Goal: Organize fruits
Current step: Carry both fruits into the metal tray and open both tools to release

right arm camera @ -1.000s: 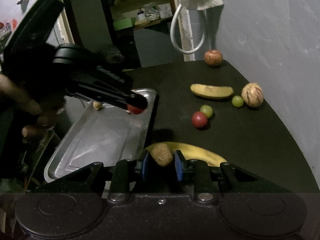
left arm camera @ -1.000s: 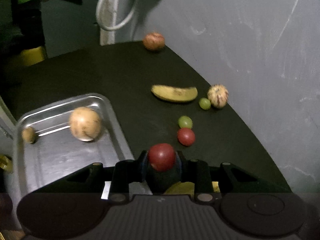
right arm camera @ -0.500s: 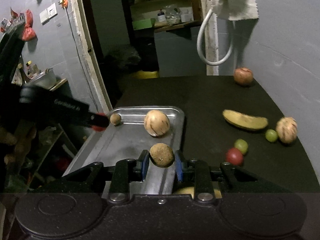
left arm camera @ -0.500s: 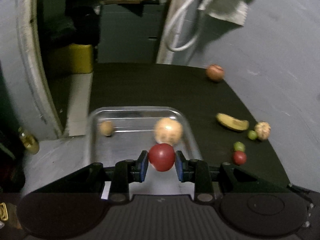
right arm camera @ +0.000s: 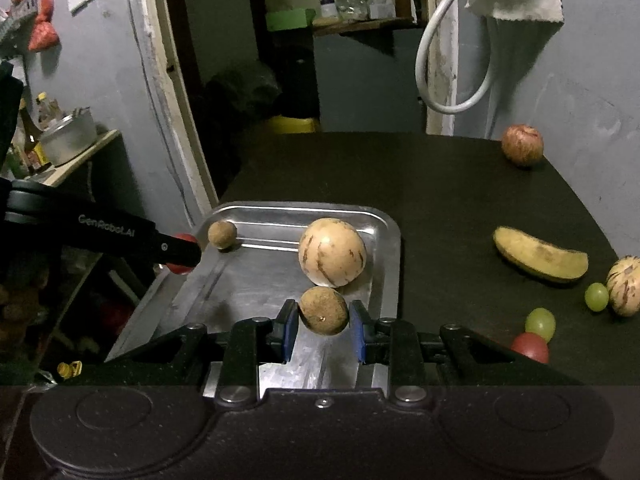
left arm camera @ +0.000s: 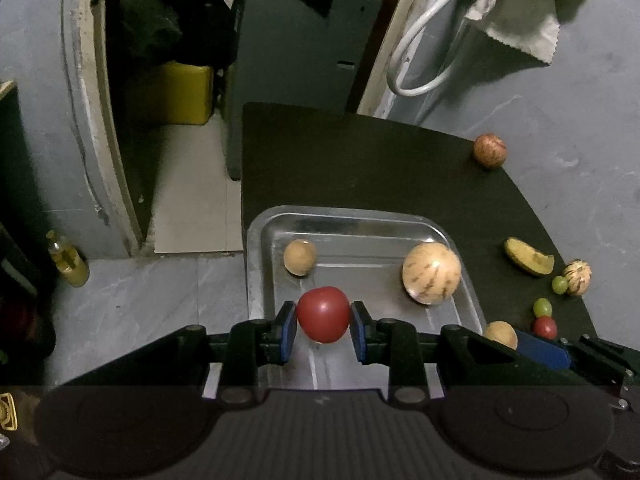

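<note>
dark table [right arm camera: 460,200] — steel tray [right arm camera: 394,240] at edge, grippers loaded

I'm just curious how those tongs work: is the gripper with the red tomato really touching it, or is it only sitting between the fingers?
Touching. In the left wrist view both blue pads of the left gripper press against the sides of the red tomato.
</note>
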Demonstrator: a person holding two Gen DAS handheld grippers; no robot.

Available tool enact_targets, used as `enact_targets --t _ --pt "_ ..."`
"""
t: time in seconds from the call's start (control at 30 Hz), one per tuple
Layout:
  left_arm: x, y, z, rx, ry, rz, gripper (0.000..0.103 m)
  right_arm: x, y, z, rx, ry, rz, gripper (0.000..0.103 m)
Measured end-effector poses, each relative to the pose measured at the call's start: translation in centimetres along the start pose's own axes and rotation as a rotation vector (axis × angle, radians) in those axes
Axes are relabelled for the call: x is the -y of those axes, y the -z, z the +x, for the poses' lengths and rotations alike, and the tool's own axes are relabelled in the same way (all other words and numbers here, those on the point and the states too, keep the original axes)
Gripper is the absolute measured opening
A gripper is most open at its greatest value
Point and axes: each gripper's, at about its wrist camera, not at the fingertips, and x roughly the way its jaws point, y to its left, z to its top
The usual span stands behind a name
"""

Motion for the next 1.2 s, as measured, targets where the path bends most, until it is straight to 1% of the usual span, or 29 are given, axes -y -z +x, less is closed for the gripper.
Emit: enact_targets --t 0.33,0.57,0.8,0.87,0.93,1.0,1.07,1.13,1.2 --pt "-0.6 -0.5 2.7 -0.038 0.027 0.039 0.032 -0.7 0.1 2.7 -0.019 0.029 -0.007 0.029" --pt "-1.1 -0.2 3.6 -0.058 0.028 0.047 0.032 -1.0 0.4 3.1 -0.021 0.037 -0.009 0.029" --pt "-1.3 -0.4 3.8 -0.065 0.032 0.049 0.032 -0.9 0.5 3.2 -0.013 0.044 -0.002 0.031" --pt "-1.3 -0.4 3.9 -0.068 0.032 0.047 0.032 -0.8 0.6 3.1 -0.009 0.046 0.0 0.035" --pt "-1.2 -0.5 3.8 -0.069 0.032 0.046 0.032 -0.7 0.6 2.8 -0.001 0.044 0.002 0.043" --pt "-1.3 -0.5 3.7 -0.069 0.036 0.042 0.032 -0.6 0.6 2.3 0.008 0.043 0.001 0.047" --pt "-1.4 -0.5 3.6 -0.073 0.045 0.031 0.036 -0.6 0.6 1.8 0.015 0.046 -0.002 0.053" --pt "-1.4 -0.5 3.4 -0.069 0.043 0.025 0.043 -0.6 0.7 1.1 0.02 0.047 0.003 0.064" --pt "-1.5 -0.5 3.1 -0.064 0.044 0.02 0.045 -0.5 0.8 0.4 0.026 0.048 0.007 0.07"
